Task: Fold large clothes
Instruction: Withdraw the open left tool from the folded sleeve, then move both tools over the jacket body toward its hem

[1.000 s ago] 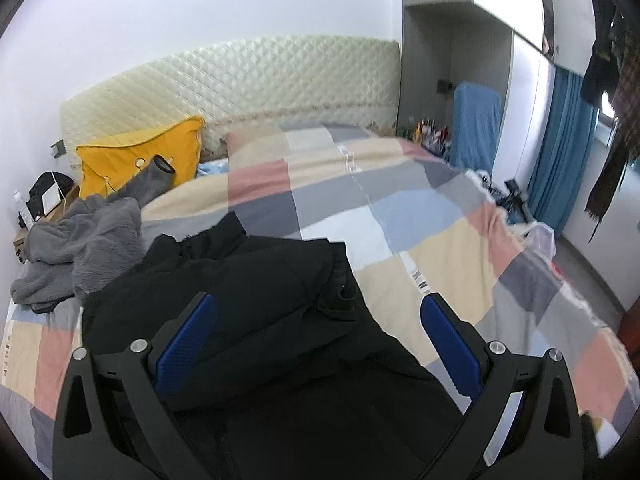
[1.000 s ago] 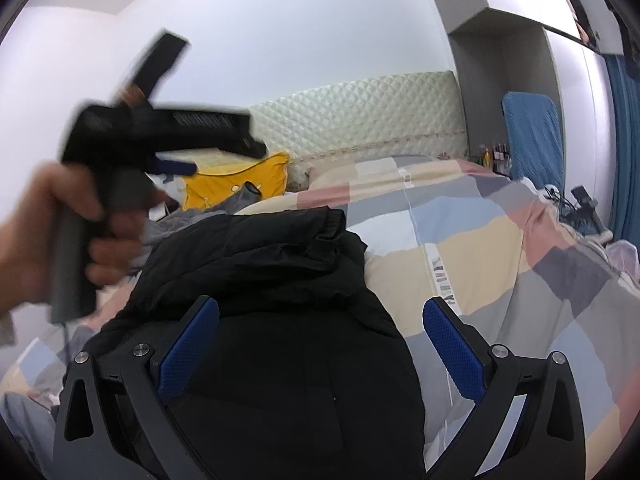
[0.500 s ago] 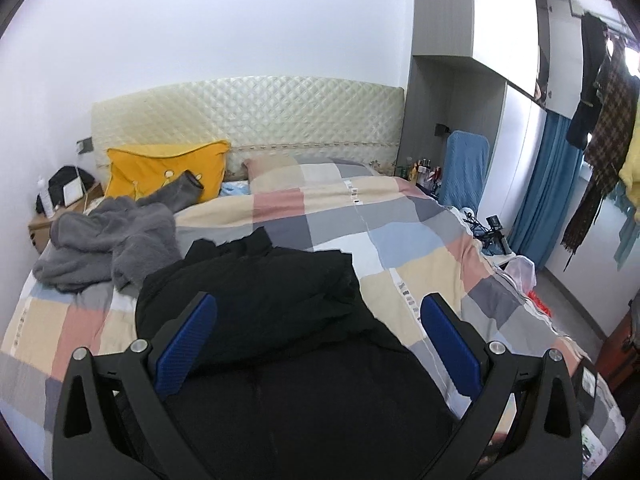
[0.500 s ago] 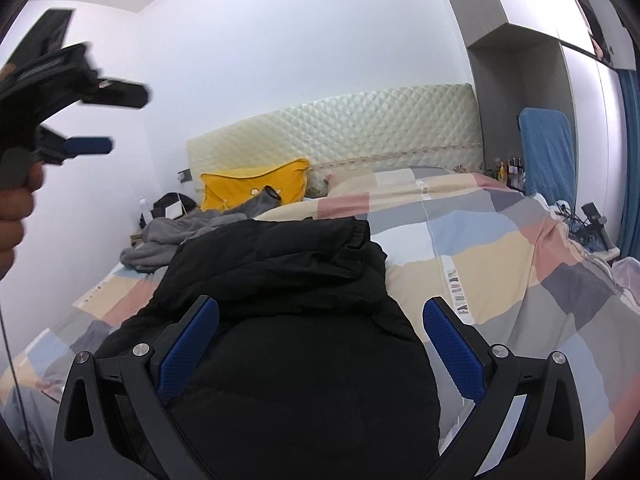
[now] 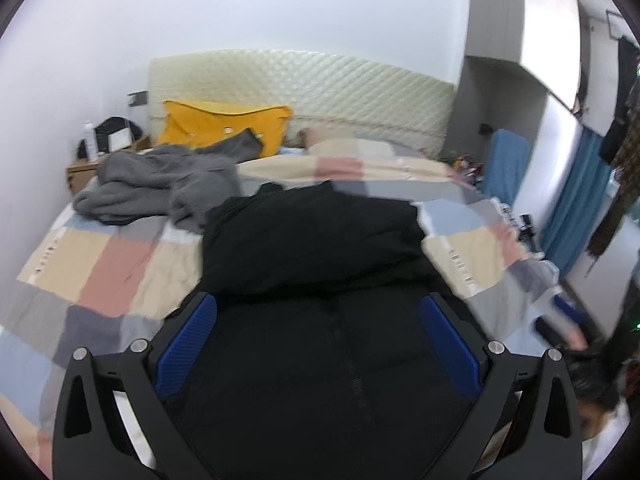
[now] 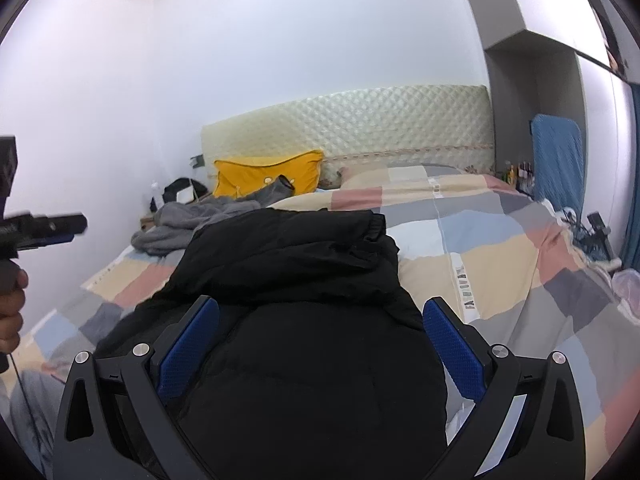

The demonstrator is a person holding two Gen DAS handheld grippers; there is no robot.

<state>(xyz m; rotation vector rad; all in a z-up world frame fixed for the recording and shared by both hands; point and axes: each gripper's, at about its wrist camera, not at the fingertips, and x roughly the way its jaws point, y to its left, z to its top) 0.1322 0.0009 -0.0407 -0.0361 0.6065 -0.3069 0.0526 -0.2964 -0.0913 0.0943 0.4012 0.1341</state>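
- My left claw (image 5: 318, 344) stood wide open and held nothing, its blue pads apart above the black padded jacket (image 5: 320, 248).
- My right claw (image 6: 320, 346) was equally wide open and empty over the same jacket (image 6: 304, 280).
- The jacket lay partly folded on the checked patchwork bedspread (image 5: 100, 264).
- A crumpled grey fleece garment (image 5: 160, 184) lay just beside it, before a yellow cushion (image 5: 224, 128).
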